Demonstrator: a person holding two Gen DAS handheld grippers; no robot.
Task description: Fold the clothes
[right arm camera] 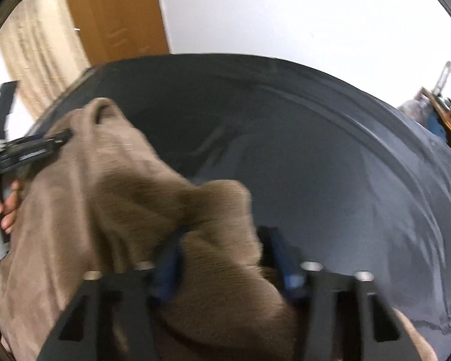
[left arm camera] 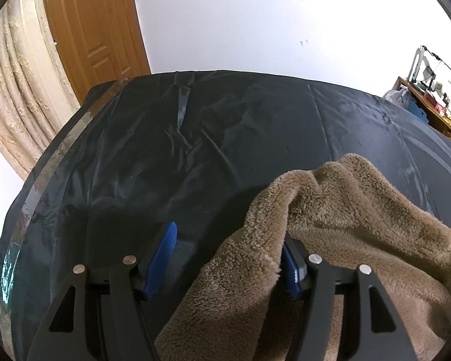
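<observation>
Brown fleece garment (left arm camera: 330, 225) heaped lower right on dark worktop (left arm camera: 165, 150). Left gripper (left arm camera: 225, 258) jaws open, fleece draped over one. Right gripper (right arm camera: 225, 258) jaws partly closed around a fleece bunch (blurred; grip uncertain). Likely gathering edges; next, secure grips, lift.

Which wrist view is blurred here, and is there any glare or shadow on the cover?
Left wrist view: sharp, the brown fleece pile is crisp; sheen on the black cover and a soft shadow under the left gripper. Right wrist view: motion-smeared throughout, right gripper and fleece soft-edged. Both views: strong fisheye bending and dark corners.
</observation>
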